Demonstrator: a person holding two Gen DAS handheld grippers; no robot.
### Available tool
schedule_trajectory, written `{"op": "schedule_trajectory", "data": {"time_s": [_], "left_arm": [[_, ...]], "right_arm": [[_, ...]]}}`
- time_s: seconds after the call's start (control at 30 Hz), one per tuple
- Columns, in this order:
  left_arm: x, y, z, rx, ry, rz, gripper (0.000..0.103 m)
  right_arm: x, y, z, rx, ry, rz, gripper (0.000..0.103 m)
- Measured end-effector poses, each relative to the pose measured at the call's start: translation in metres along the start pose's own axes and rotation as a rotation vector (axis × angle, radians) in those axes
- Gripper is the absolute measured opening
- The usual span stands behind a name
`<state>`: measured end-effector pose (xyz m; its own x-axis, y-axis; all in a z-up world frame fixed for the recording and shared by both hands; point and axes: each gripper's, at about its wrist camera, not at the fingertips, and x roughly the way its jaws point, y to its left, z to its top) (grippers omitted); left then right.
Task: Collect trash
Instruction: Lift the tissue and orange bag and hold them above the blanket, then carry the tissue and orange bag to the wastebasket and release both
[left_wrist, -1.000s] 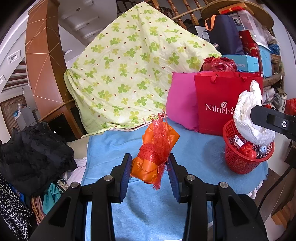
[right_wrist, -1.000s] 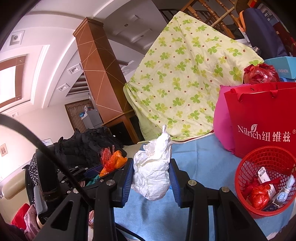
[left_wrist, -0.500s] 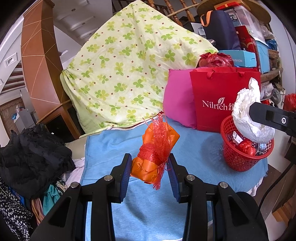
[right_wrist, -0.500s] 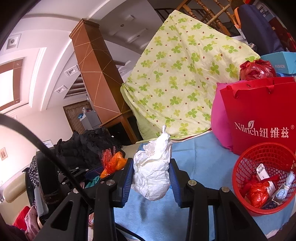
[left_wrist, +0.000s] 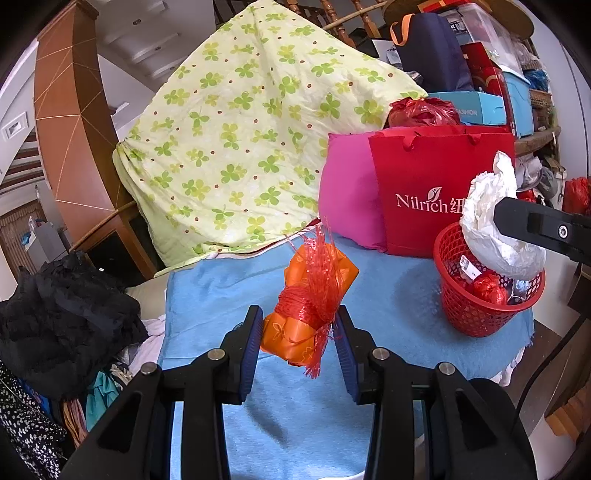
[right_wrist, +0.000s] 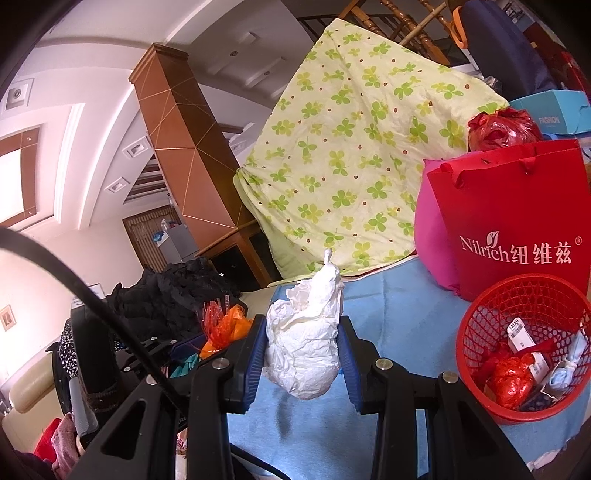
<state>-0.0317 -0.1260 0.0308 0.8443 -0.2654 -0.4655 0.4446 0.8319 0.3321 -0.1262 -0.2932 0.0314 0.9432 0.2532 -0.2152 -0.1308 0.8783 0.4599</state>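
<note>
Trash is in both grippers, and more of it already lies in the red basket (left_wrist: 480, 314) at the right edge of the blue cloth (left_wrist: 221, 288) that covers the table.

On the left, the left gripper (left_wrist: 298, 334) pinches an orange wrapper bundle (left_wrist: 306, 314) wound in red netting, its blue pads pressed on the bundle's lower half. The bundle hangs above the middle of the cloth, well apart from the basket, and loose strands of netting stick out above and below the jaws.

Further right, the right gripper (right_wrist: 302, 354) clamps a crumpled white paper wad (right_wrist: 303, 350) between its pads. In the left wrist view the wad appears above the basket's rim, though how far over the opening it sits is hard to judge. Behind the basket, a red shopping bag (right_wrist: 517, 206) and a pink bag (right_wrist: 432, 240) stand at the back right of the cloth, with a green-patterned quilt (right_wrist: 351, 147) draped behind them.

The risks, as I judge them: the wad is light and springy, so if it is let go near the rim it could catch there or bounce onto the cloth. The basket is light and close to the table's edge, so a knock from either gripper could tip it off. The netting strands could snag on the left pads, so the bundle may cling instead of dropping. The two grippers may also crowd each other over one small opening.
</note>
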Motion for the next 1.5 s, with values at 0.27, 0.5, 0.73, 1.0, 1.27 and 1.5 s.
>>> {"op": "schedule_trajectory", "data": {"time_s": [0.27, 0.5, 0.73, 1.0, 1.27, 1.5], "left_arm": [[0.005, -0.013, 0.001, 0.021, 0.013, -0.007, 0.04], [0.012, -0.027, 0.004, 0.048, 0.028, -0.018, 0.041], [0.02, -0.049, 0.007, 0.082, 0.043, -0.036, 0.041], [0.035, -0.087, 0.013, 0.151, 0.06, -0.074, 0.041], [0.065, -0.142, 0.022, 0.213, 0.093, -0.215, 0.041], [0.088, -0.188, 0.041, 0.248, 0.105, -0.303, 0.041]], "right_arm": [[-0.004, -0.009, -0.001, 0.027, -0.002, -0.009, 0.04], [-0.008, -0.02, -0.001, 0.061, -0.008, -0.018, 0.04], [-0.016, -0.039, -0.004, 0.096, -0.018, -0.034, 0.04], [-0.026, -0.074, -0.007, 0.148, -0.039, -0.07, 0.04], [-0.045, -0.138, -0.013, 0.254, -0.076, -0.168, 0.041], [-0.062, -0.209, -0.019, 0.38, -0.089, -0.286, 0.041]]}}
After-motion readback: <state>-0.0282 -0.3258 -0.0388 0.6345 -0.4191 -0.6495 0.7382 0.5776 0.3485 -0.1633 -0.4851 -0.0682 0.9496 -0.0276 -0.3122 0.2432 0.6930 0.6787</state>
